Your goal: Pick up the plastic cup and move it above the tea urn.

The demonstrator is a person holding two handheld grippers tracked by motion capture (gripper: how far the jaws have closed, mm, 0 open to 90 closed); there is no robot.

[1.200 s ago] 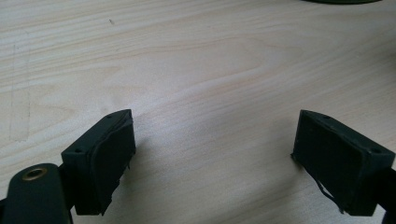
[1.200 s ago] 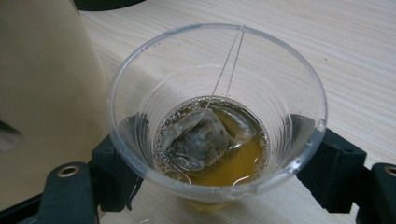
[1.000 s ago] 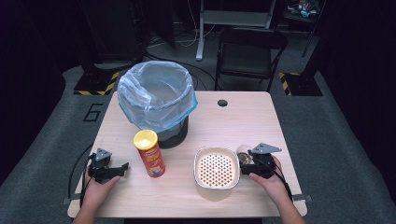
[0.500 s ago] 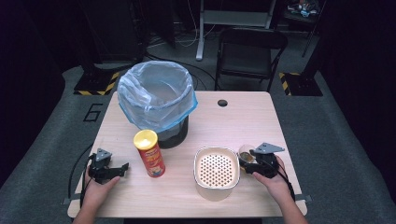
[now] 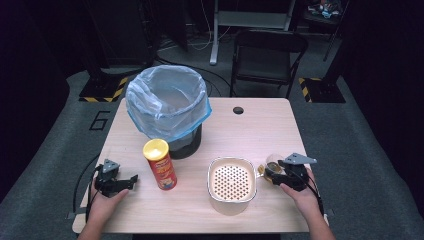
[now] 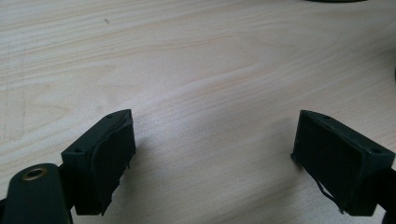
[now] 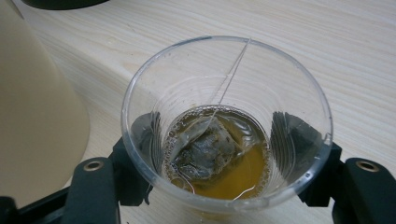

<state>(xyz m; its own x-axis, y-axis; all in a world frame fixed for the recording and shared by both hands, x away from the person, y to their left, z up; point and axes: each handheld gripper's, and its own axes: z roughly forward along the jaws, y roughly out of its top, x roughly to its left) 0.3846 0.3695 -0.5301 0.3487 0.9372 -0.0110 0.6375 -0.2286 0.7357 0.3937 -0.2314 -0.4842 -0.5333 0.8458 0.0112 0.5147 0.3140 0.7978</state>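
My right gripper [image 7: 224, 186] clamps a thin, crushable plastic cup [image 7: 227, 122] by its lower walls, just beside the strainer pot [image 5: 232, 182]; tea sloshes, so gently. Left gripper [image 6: 224, 158] hangs open.

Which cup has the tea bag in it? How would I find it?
Look at the table's near right side, beside the cream strainer pot. The right gripper clamps a clear plastic cup there. It alone is see-through, with amber tea and a soggy tea bag inside.

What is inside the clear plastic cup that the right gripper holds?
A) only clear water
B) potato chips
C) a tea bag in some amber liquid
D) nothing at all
C: the right gripper view looks down into the cup, where a wet tea bag lies in shallow amber liquid and its string runs up to the rim.
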